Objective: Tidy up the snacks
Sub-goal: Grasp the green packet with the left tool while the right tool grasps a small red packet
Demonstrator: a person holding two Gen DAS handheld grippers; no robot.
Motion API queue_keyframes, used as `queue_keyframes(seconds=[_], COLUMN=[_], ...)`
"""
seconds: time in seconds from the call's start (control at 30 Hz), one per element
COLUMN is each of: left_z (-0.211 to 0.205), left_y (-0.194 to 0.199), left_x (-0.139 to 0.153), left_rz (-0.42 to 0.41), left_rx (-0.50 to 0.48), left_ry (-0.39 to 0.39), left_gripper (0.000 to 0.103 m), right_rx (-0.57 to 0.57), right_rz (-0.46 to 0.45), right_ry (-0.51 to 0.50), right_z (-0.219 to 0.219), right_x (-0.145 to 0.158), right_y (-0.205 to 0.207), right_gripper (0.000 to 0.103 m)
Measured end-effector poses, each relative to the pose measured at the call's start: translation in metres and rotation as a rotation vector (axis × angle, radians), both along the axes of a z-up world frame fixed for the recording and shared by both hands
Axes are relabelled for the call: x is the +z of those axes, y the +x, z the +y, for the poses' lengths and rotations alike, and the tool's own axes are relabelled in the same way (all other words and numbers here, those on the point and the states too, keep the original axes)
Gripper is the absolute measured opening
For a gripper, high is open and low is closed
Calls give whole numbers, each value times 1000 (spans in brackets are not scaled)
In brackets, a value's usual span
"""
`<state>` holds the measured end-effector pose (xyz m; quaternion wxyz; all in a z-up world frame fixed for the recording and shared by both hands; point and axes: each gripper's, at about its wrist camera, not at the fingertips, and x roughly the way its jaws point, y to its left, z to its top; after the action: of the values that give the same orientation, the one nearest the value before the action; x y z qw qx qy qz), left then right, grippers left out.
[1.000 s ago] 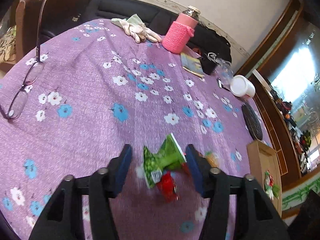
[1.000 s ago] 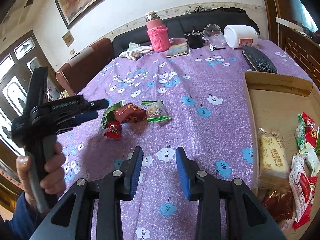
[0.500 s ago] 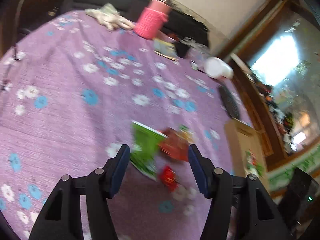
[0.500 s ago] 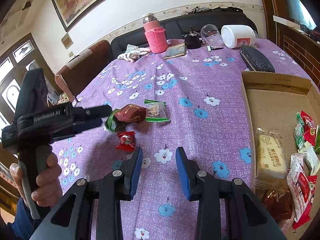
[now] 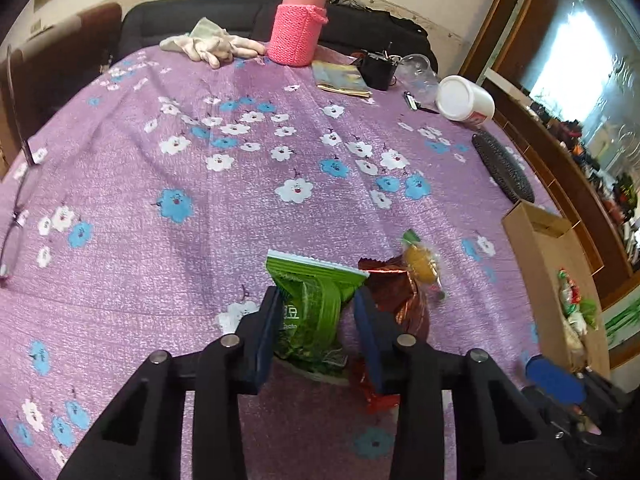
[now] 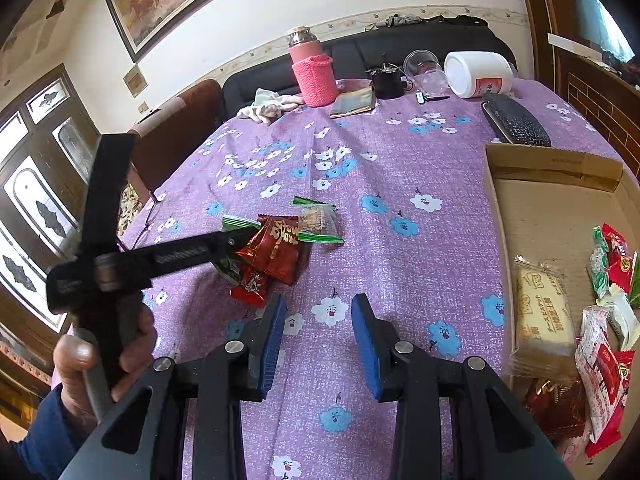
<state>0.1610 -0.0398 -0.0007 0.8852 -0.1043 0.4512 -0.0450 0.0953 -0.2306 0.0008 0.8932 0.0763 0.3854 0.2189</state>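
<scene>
A green snack packet (image 5: 312, 304) lies on the purple flowered tablecloth (image 5: 200, 184), and my left gripper (image 5: 318, 300) has its blue pads on both sides of it, pressing it. A dark red foil packet (image 5: 396, 292), a clear packet with a yellow snack (image 5: 420, 260) and a small red packet (image 5: 372, 392) lie just to its right. In the right wrist view the same cluster sits mid-table: red packet (image 6: 276, 248), small red packet (image 6: 250, 288), clear packet (image 6: 320, 222). My right gripper (image 6: 318, 324) is open and empty above the cloth, beside the cardboard box (image 6: 552, 200) holding several snacks.
At the table's far edge stand a pink knit-sleeved flask (image 5: 298, 20), white gloves (image 5: 208, 46), a booklet (image 5: 340, 78), a black cup (image 5: 378, 68), clear cups (image 5: 418, 74) and a tipped white jar (image 5: 464, 98). A black case (image 5: 502, 170) lies near the box. Glasses (image 5: 16, 208) lie left.
My left gripper has moved down onto the snack cluster and closed its pads around the green packet. My right gripper has stayed open in place.
</scene>
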Motion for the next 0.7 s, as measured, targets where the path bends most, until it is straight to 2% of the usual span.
queue_keyframes(seconds=[0.17, 0.23, 0.3, 0.5, 0.7], left_z=[15, 24, 29, 36, 40], left_y=[1, -2, -5, -9, -15], left_x=[1, 7, 13, 23, 30], left_rz=[5, -13, -33, -57, -80], left_rx=[54, 84, 101, 118, 124], left_ry=[-28, -47, -56, -71, -76], left_gripper=[29, 23, 22, 22, 22], right_rx=[12, 27, 46, 109, 73], right_rz=[-8, -13, -5, 155, 206], right_ry=[-4, -2, 15, 172, 117], right_z=[2, 5, 7, 23, 57], right_x=[0, 0, -1, -9, -13], right_y=[-2, -2, -2, 16, 41], right_gripper=[37, 37, 37, 37, 38])
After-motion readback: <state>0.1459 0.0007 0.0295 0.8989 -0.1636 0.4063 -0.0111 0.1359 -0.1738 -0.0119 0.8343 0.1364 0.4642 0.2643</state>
